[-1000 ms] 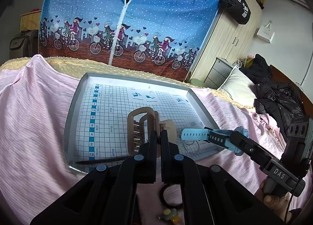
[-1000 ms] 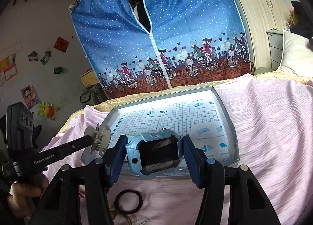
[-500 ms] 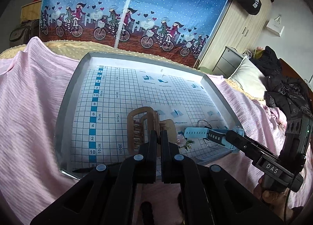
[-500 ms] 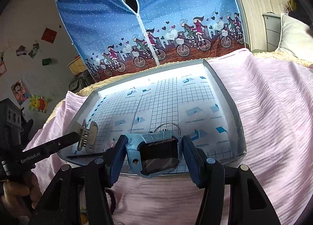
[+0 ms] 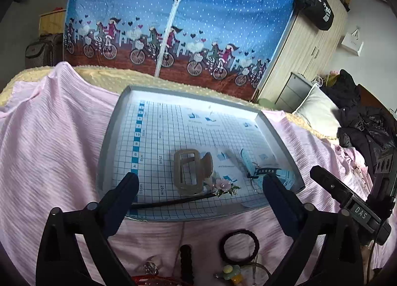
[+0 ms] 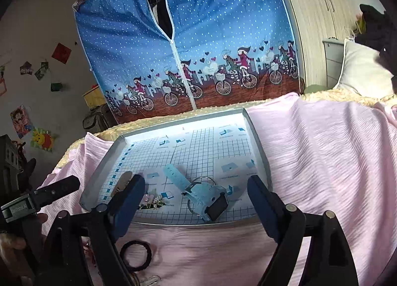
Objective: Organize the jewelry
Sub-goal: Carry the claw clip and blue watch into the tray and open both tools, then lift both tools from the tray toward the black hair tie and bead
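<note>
while both grippers gape empty, left gripper point(image 5: 198, 194) faces the hair claw point(image 5: 189, 173), right gripper point(image 6: 196, 201) the blue watch point(image 6: 208, 197).

Left gripper point(image 5: 201, 186) and right gripper point(image 6: 196, 191): jaws spread wide, empty.

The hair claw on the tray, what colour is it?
Translucent beige-tan hair claw, seen best in the left wrist view on the tray.

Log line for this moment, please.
left gripper: open | right gripper: open | hair claw, watch: in tray
</note>
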The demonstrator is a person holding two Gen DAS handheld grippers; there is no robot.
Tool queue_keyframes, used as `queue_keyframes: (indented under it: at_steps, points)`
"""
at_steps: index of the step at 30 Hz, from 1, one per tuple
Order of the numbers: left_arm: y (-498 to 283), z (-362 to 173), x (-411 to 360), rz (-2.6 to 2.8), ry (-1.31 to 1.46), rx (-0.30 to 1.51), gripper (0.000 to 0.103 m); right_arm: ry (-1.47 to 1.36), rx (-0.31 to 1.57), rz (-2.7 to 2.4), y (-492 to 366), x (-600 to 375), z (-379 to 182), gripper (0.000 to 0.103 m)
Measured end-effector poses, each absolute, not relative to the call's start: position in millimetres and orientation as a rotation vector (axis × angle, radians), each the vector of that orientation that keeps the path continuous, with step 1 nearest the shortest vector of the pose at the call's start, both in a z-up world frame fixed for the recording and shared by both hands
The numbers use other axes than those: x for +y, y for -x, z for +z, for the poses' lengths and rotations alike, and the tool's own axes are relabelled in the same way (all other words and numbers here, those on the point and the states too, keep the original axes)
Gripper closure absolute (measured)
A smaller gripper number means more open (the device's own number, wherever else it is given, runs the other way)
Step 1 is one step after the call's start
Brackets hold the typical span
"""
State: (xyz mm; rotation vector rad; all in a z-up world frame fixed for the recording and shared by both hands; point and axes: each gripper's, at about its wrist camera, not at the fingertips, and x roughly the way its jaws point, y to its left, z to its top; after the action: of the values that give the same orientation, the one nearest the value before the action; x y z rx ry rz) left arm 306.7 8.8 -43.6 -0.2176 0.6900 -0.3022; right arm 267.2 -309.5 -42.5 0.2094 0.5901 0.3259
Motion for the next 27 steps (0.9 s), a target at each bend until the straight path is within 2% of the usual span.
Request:
queue_keyframes:
  at_steps: [1, 2, 10, 16, 23, 27]
  points:
    - [-300, -36, 9, -0.307, 0.208, 0.658, 0.002, -0.2, 0.572, 0.325, -259, -309, -37, 0.004]
    - [-293, -28, 9, -0.319, 0.198, 0.628, 0.002, -0.191, 0.551, 0.324, -251, -308, -31, 0.0]
    - [-226, 28, -6, -0.371, 0.096, 0.43, 0.002, -0.109, 0.377, 0.353, -190, -302, 14, 0.0]
    - [-185, 33, -8, -0.382, 0.079, 0.465, 0.002, -0.083, 0.319, 0.358, -147, -300, 27, 0.0]
    - [-122, 44, 3, -0.299, 0.086, 0.379, 0.002, -0.092, 0.303, 0.353, -94, -307, 26, 0.0]
    - [-91, 40, 13, -0.258, 0.119, 0.388, 0.002, -0.078, 0.297, 0.346, -72, -309, 25, 0.0]
